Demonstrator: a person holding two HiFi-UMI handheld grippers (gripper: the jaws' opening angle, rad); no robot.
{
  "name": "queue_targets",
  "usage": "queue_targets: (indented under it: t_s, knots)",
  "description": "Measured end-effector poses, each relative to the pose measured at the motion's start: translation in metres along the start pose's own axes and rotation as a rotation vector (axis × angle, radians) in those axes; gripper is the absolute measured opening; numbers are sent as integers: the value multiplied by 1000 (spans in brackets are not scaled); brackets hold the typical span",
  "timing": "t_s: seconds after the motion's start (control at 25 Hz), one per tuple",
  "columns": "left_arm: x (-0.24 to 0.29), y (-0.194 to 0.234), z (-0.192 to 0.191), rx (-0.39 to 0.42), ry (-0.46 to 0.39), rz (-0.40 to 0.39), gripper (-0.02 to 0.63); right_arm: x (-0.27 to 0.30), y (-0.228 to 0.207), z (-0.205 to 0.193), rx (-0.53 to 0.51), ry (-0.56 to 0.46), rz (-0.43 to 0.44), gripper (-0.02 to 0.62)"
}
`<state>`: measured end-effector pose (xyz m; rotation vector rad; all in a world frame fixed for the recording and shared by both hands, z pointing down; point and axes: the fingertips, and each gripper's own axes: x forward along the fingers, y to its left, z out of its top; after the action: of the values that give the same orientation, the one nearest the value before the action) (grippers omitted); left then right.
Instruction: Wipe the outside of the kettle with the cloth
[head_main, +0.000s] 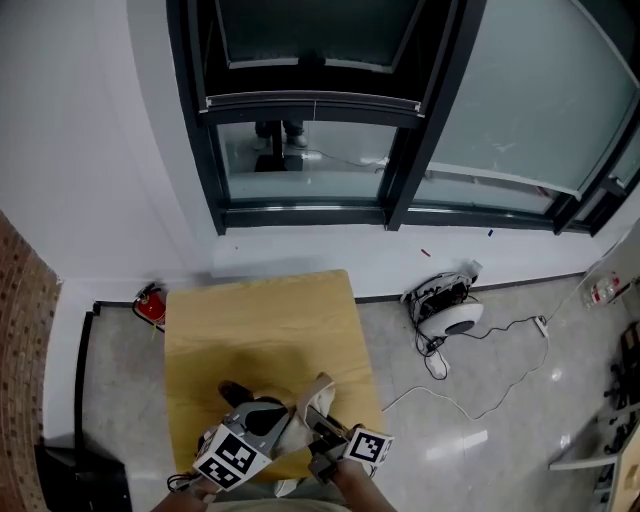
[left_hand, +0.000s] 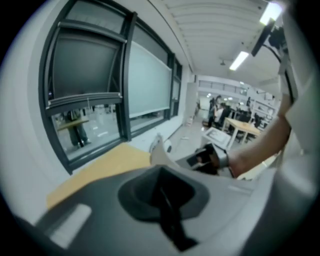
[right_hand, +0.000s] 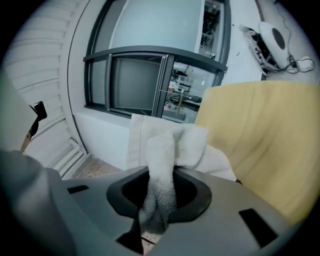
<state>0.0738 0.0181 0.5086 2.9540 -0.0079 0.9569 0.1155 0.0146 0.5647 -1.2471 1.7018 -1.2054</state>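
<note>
Left gripper (left_hand: 165, 200), right gripper (right_hand: 159, 200): grey moulded plastic shells, each with a dark oval recess round the jaws. Left cube (head_main: 228, 458) and right cube (head_main: 367, 446) white, with black square markers.

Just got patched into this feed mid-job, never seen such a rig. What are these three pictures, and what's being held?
There is no robot: a person carries two hand-held two-jaw grippers; the marker cubes belong to them. One picture comes from a camera on the person's head, looking down at a wooden table. The other two come from cameras riding on each gripper, looking along its jaws. The right gripper is shut on a white cloth. The left gripper has its jaws together, with nothing recognisable between them. A dark and pale shape beside it in the head view may be the kettle, but it is too small to be sure.
</note>
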Motion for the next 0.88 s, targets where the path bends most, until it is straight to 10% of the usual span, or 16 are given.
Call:
queue_targets:
  t_s: [0.16, 0.36, 0.56, 0.76, 0.88]
  knots:
    - [-12, 8, 4, -143, -135, -14, -3, 15, -67, -5, 30, 161, -229, 92]
    - [-20, 18, 7, -263, -230, -47, -3, 25, 8, -2, -169, 222, 15, 92]
    - [-13, 9, 4, -155, -170, -18, -3, -1, -122, -20, 190, 138, -361, 92]
    - [-12, 8, 4, -103, -148, 21, -3, -9, -15, -14, 79, 12, 44, 92]
    - [-11, 9, 4, -95, -139, 15, -3, -31, -104, -38, 342, -62, -247, 92]
